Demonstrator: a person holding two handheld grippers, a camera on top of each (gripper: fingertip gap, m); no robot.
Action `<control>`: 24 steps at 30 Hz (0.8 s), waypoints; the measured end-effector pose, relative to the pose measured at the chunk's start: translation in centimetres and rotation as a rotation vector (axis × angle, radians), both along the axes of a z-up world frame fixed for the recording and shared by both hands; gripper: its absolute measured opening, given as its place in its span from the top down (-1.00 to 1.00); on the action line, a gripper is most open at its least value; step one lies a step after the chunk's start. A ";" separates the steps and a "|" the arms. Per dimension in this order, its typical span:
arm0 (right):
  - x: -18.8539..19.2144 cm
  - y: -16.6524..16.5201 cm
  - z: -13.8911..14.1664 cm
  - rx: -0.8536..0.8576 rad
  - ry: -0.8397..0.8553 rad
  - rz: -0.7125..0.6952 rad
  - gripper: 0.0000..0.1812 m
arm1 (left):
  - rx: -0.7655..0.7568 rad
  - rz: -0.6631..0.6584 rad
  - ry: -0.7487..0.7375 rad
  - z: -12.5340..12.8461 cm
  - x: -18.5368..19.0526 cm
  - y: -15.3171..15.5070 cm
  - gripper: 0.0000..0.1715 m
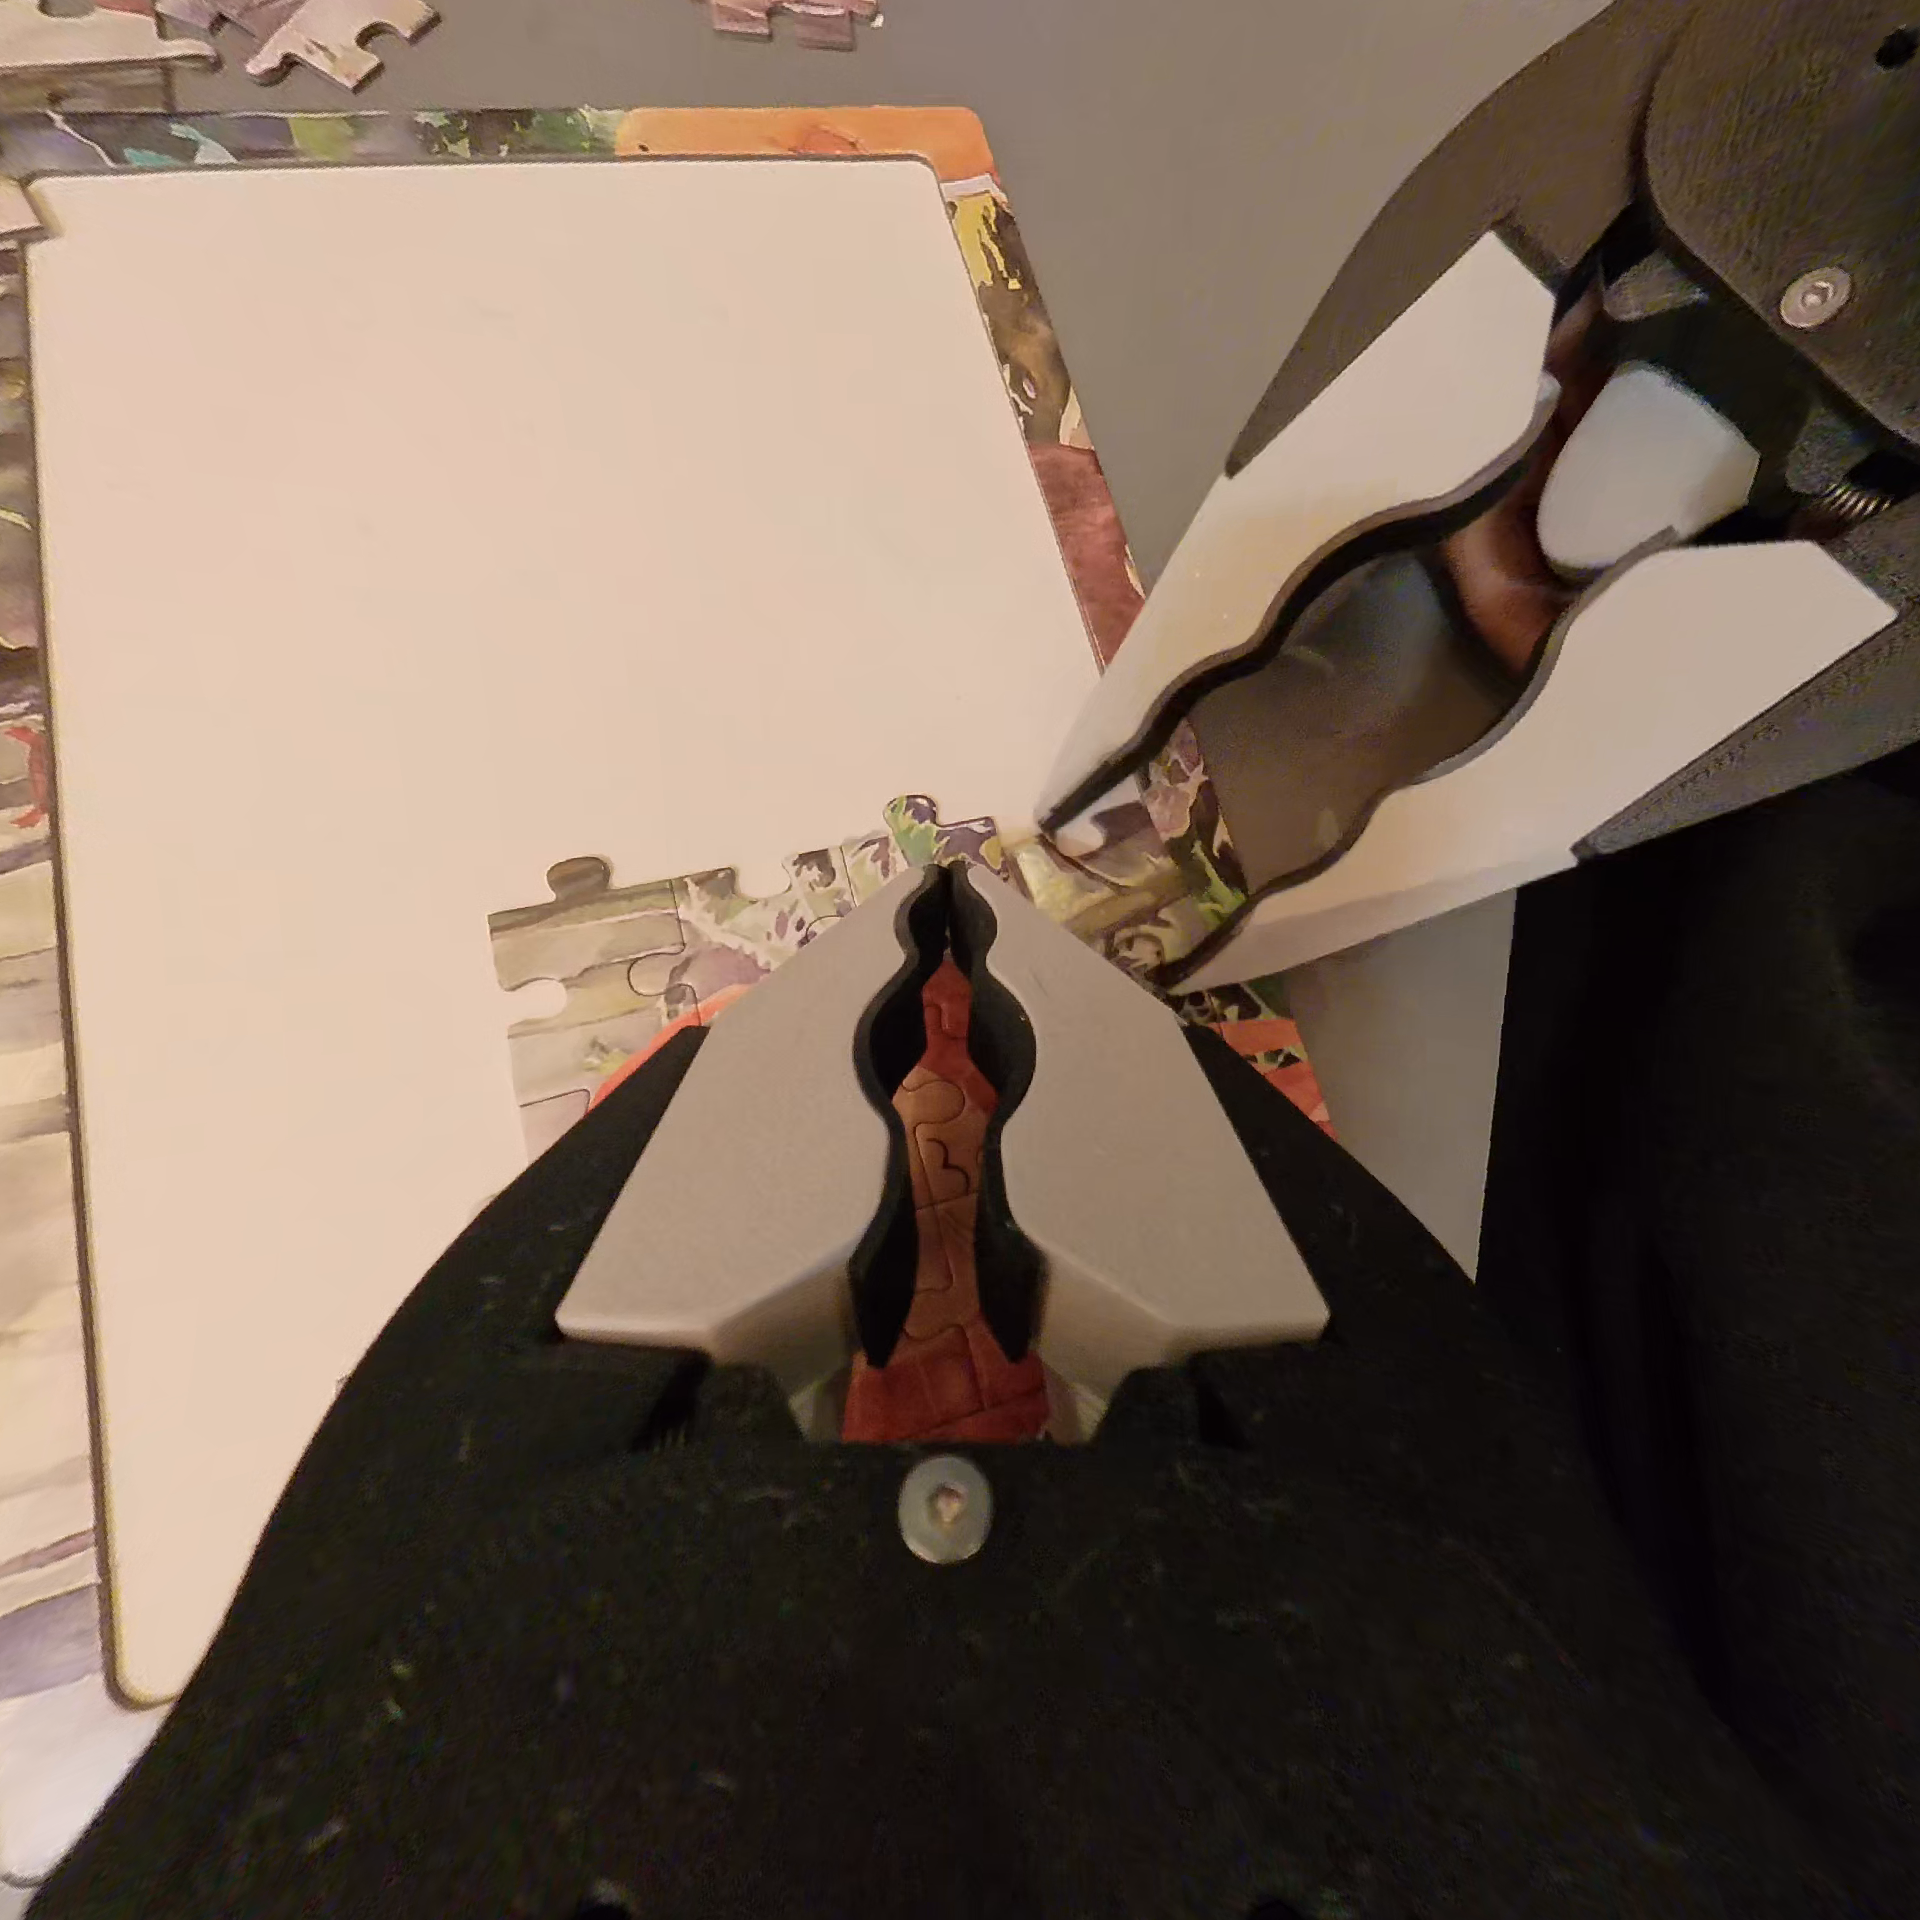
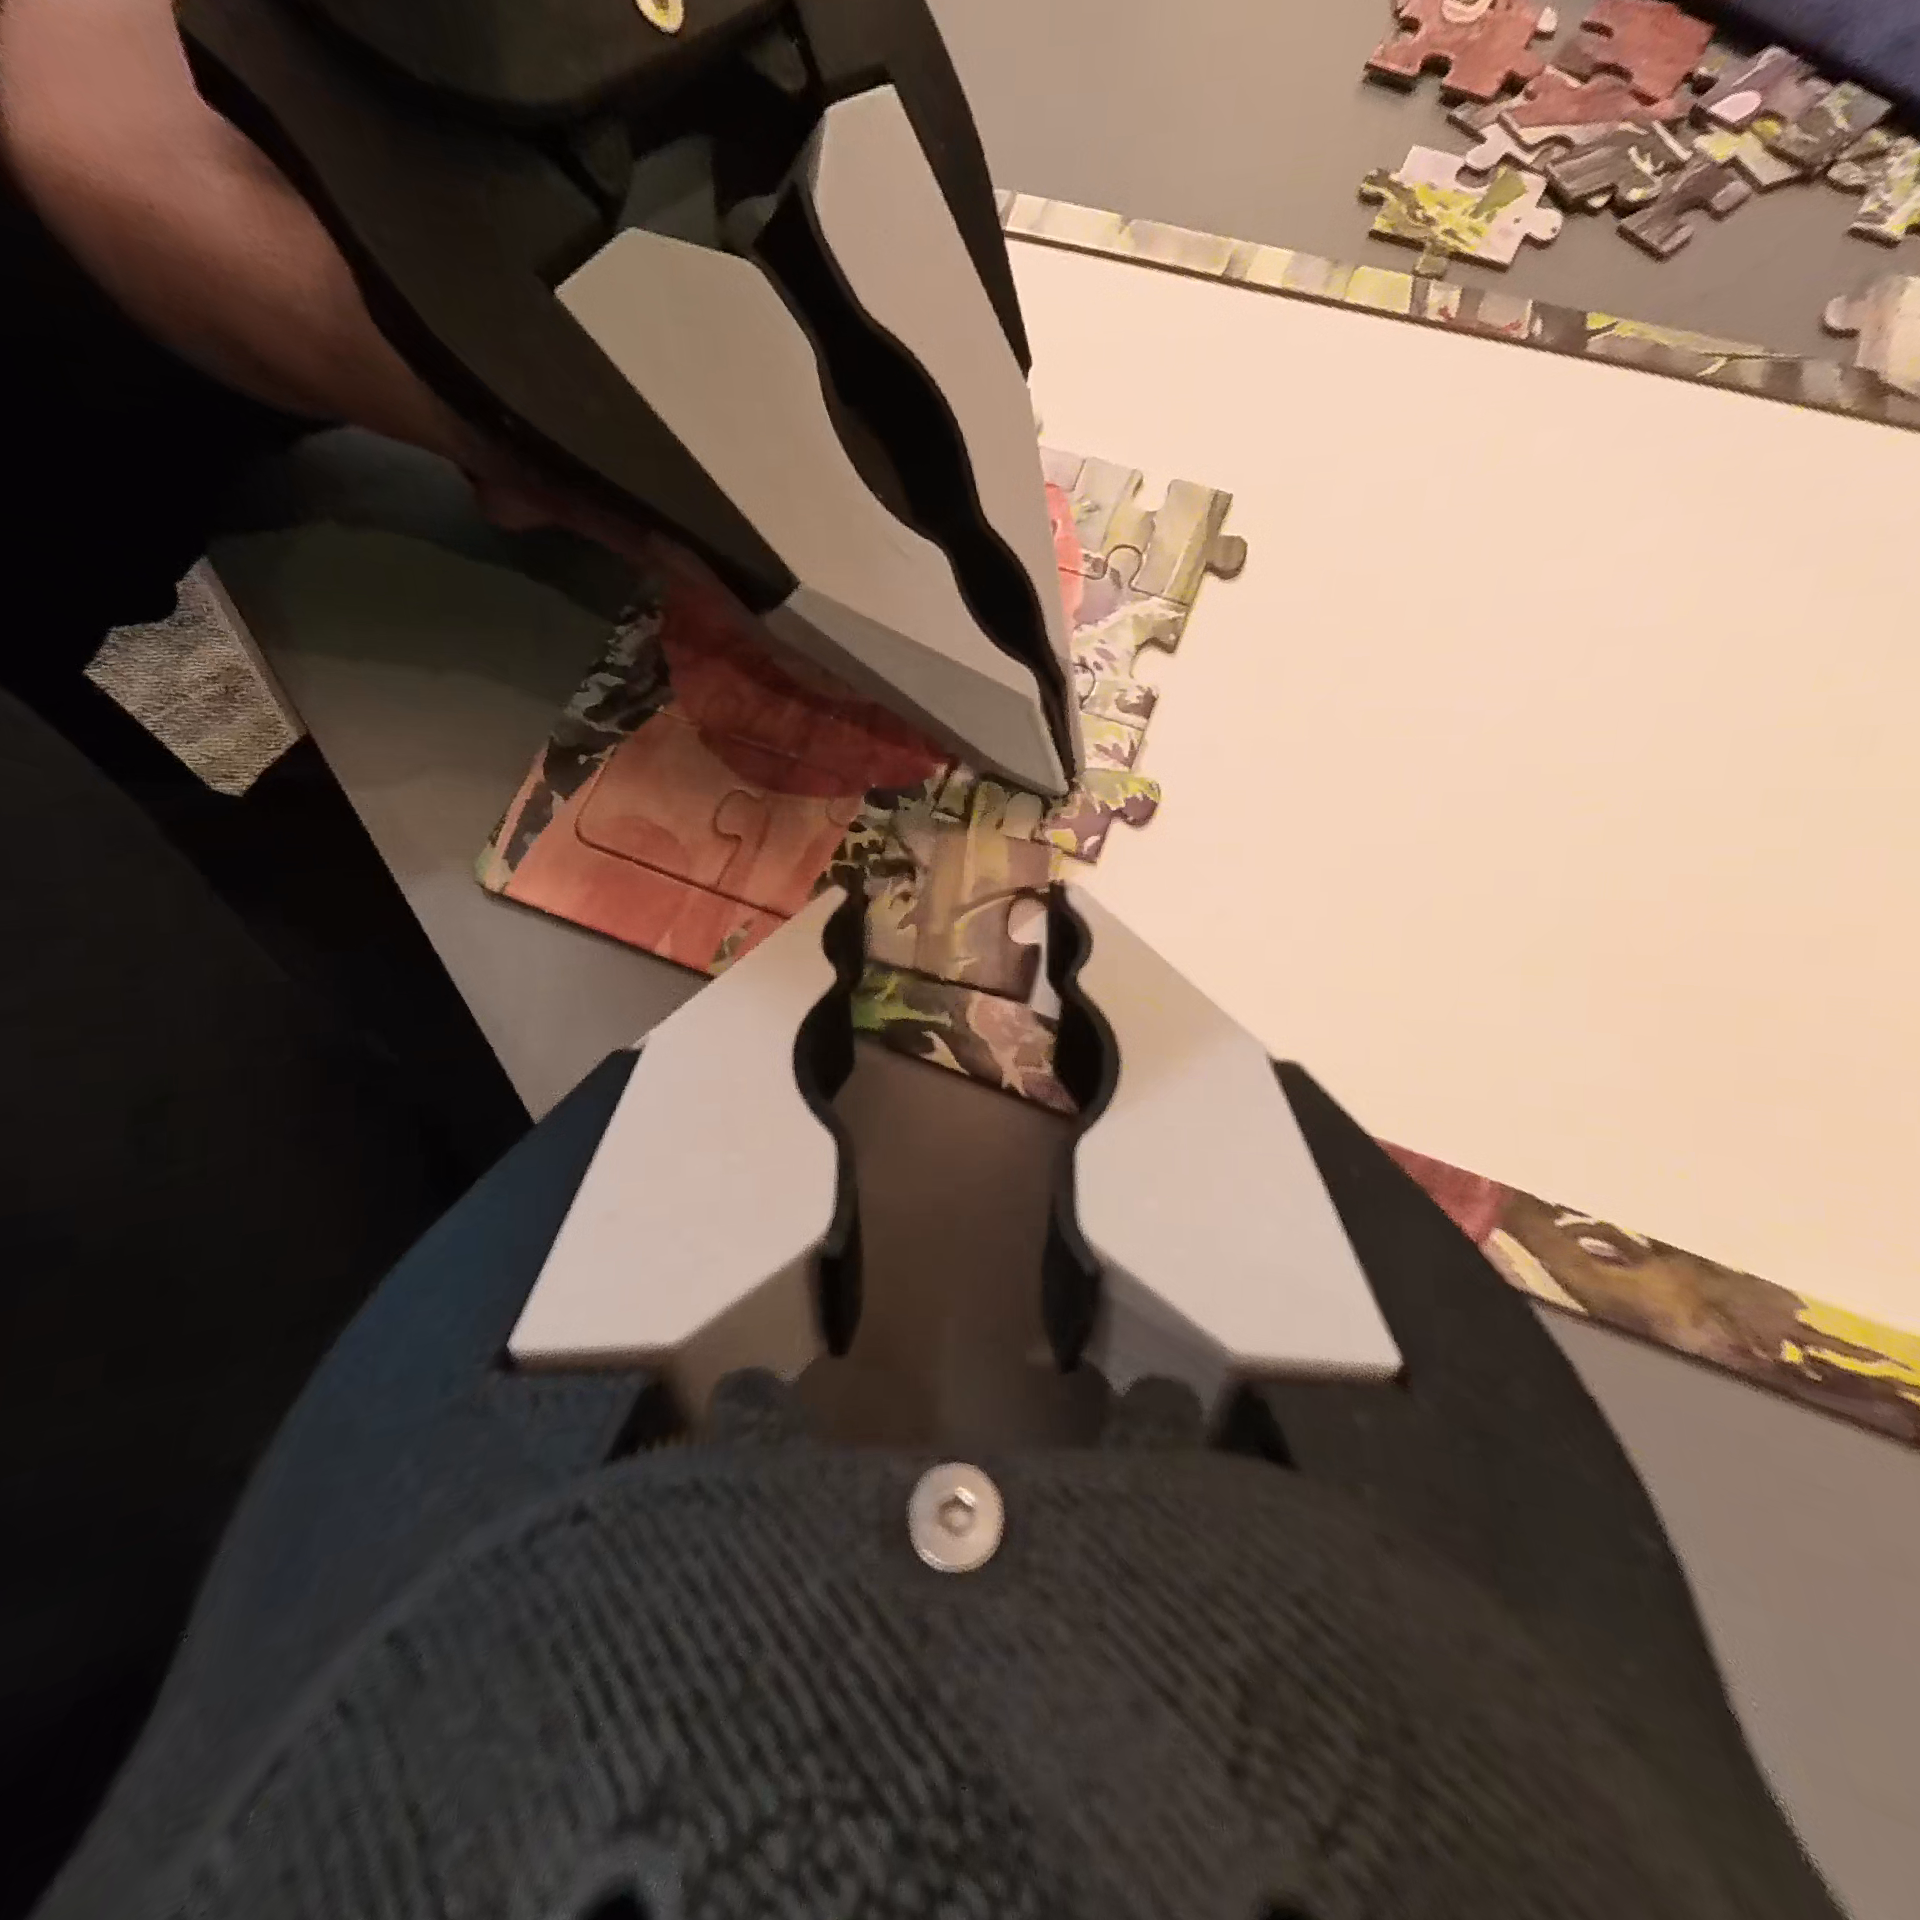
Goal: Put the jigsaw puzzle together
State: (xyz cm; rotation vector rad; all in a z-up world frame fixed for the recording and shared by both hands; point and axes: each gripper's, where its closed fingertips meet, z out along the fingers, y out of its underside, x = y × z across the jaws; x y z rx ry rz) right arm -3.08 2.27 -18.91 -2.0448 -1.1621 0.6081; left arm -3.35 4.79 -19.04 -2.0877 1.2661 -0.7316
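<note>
White board (image 1: 520, 623) fills the frame beyond the joined pieces (image 2: 935, 914); my left gripper (image 1: 951, 878) pinches closed (empty), my right gripper (image 2: 951, 904) spread wide, loose pieces (image 2: 1621, 135) well apart.

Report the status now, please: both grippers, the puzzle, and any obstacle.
Left gripper shut, tips pressing on assembled corner section. Right gripper open, straddling a piece there. Loose pieces far off. No obstacle seen.
</note>
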 end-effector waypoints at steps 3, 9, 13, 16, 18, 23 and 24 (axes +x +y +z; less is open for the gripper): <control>0.1 -0.3 0.0 -0.019 0.005 0.024 0.72 | 0.009 0.000 0.004 0.0 0.0 0.0 1.00; 1.6 0.8 0.3 0.008 -0.011 -0.019 0.72 | -0.004 -0.001 -0.003 0.0 0.0 0.0 1.00; 3.2 2.2 0.1 0.052 -0.063 -0.069 0.69 | -0.009 -0.001 -0.006 0.1 -0.1 0.0 1.00; 3.9 2.7 -0.1 0.054 -0.073 -0.095 0.55 | -0.010 -0.001 -0.007 0.1 -0.1 0.0 1.00; 4.1 3.0 -0.1 0.054 -0.073 -0.104 0.47 | -0.011 -0.004 -0.010 0.1 -0.1 0.0 1.00; 4.2 3.2 -0.2 0.025 -0.055 -0.094 0.49 | -0.001 -0.005 -0.067 1.0 0.1 0.1 1.00; 4.2 3.3 -0.2 0.027 -0.060 -0.091 0.51 | 0.000 0.002 -0.092 1.3 0.2 0.2 1.00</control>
